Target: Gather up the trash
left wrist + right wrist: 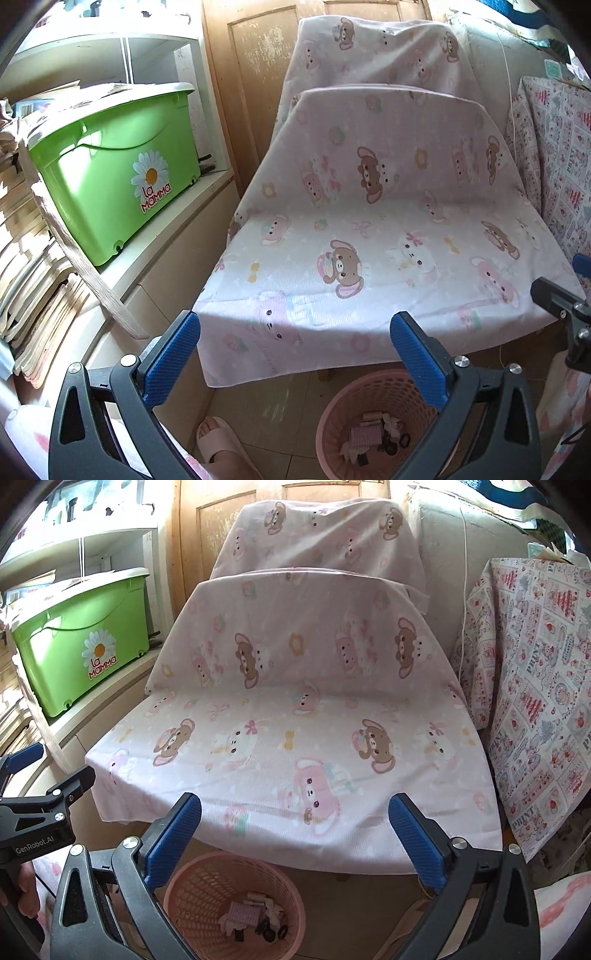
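Both grippers were spread wide and carried nothing: the left gripper (295,358) and the right gripper (295,838) each showed blue-padded fingers (173,354) standing well apart, with only cloth and floor visible between them. The trash (255,917) that could be seen, a checked pink scrap, pale crumpled bits and a few small dark rings, already lay at the bottom of the pink perforated wastebasket (334,413), which stood on the tiled floor just in front of the seat draped in a pink bear-print sheet (369,240). No loose litter showed on that sheet, so the collecting looked close to done, or a fresh search was due.

To do that search well, I judged the grippers should sweep slowly over the seat, the floor by the basket and the white shelf ledge (207,199) beside the green La Mamma storage box (110,166), with the jaws kept apart until a piece was centred between them. Any pinch on the sheet ought to be shallow, lest cloth be caught along with the scrap.

The basket sat below and near both tools: under the right finger in the left wrist view, under the left finger in the right wrist view, so it lay between the two. A slippered foot (218,439) rested just beside it.
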`<state>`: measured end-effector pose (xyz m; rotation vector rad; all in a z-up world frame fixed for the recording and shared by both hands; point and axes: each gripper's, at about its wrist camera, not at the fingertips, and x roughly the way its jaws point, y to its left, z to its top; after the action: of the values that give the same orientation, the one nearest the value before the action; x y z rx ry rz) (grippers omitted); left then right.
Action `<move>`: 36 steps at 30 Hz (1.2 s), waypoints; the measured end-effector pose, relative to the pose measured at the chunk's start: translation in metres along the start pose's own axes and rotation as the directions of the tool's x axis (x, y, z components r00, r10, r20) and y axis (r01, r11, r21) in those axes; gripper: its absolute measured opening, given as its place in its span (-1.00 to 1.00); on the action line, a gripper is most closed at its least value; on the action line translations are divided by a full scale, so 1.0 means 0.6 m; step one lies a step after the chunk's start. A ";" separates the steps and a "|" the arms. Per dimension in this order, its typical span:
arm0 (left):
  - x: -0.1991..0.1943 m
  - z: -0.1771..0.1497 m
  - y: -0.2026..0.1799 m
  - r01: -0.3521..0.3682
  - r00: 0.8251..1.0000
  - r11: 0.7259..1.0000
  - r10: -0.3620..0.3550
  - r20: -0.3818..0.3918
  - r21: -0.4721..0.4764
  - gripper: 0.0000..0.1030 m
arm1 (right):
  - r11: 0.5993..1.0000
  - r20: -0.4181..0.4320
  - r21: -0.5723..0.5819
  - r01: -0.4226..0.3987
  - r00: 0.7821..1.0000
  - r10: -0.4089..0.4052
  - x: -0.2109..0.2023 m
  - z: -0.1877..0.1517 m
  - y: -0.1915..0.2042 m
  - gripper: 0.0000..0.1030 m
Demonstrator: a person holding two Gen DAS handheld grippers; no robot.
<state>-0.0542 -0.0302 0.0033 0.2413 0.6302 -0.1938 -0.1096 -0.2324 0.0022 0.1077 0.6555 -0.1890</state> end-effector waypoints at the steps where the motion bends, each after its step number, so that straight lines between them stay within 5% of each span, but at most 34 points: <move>1: 0.002 -0.001 -0.001 -0.004 1.000 1.000 0.004 -0.006 0.004 0.98 | 1.000 -0.004 -0.002 0.002 1.000 -0.002 0.002 0.000 -0.001 0.99; 36: 0.005 -0.003 0.005 -0.035 0.999 0.999 0.035 -0.001 0.000 0.98 | 1.000 -0.039 0.003 0.008 0.999 -0.007 0.012 -0.004 -0.005 0.99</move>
<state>-0.0524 -0.0272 0.0005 0.2519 0.6262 -0.1598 -0.1061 -0.2359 -0.0040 0.1124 0.6947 -0.1956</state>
